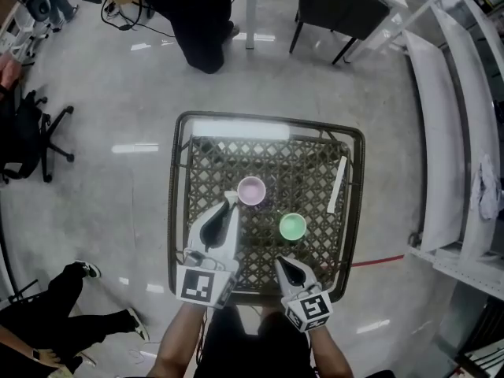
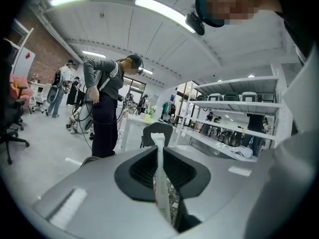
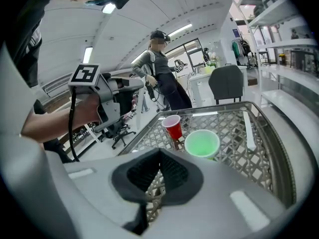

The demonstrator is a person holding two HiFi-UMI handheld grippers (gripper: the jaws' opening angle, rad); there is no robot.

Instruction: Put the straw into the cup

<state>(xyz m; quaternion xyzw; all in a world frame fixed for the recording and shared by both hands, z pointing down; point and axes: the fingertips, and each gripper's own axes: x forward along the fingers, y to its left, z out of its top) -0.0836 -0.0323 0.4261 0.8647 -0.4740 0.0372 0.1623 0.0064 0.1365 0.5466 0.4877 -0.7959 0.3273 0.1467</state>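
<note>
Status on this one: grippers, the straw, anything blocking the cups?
Left gripper shut on wrapped straw, not yet in a cup. Right gripper shut, empty. Red cup and green cup upright, nothing blocking.

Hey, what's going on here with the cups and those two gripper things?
A person holds a gripper in each hand over a lattice table. The left gripper is shut on a paper-wrapped straw, held up near the red cup. The right gripper is shut and empty, close to the green cup. A second straw lies on the table's right side. Neither cup has a straw in it yet.
</note>
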